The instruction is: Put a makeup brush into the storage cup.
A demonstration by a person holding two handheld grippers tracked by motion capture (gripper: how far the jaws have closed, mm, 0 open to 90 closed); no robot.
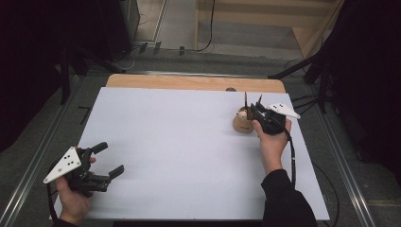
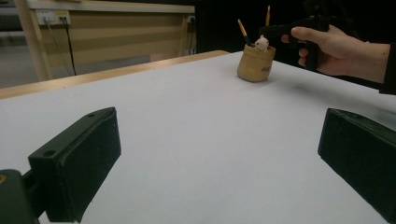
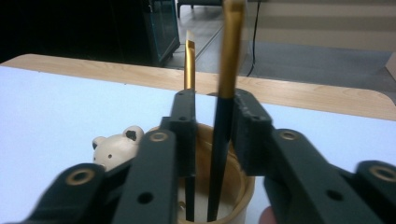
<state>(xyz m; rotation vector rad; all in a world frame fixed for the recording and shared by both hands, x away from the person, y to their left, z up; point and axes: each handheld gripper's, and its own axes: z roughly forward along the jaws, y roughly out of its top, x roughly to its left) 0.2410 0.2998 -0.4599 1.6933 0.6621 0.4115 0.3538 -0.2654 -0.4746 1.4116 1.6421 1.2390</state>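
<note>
A round wooden pen cup [image 1: 242, 124] stands on the white table top [image 1: 189, 142] at the far right, with a small white bear figure [image 3: 116, 147] at its rim. Two dark pens with gold upper ends stand in it. My right gripper [image 1: 253, 109] hangs just over the cup. One pen [image 3: 223, 140] rises between its jaws, and a gap shows on the pen's left side, so the pads do not press it. The other pen [image 3: 189, 60] stands behind the left jaw. My left gripper [image 1: 112, 158] rests at the near left, open and holding nothing.
A light wooden strip [image 1: 189, 82] runs along the table's far edge. Metal rails flank the table, and cables lie on the floor beyond it. From the left gripper view [image 2: 219, 154] the cup [image 2: 254, 65] and the other hand's gripper [image 2: 280, 30] stand far off.
</note>
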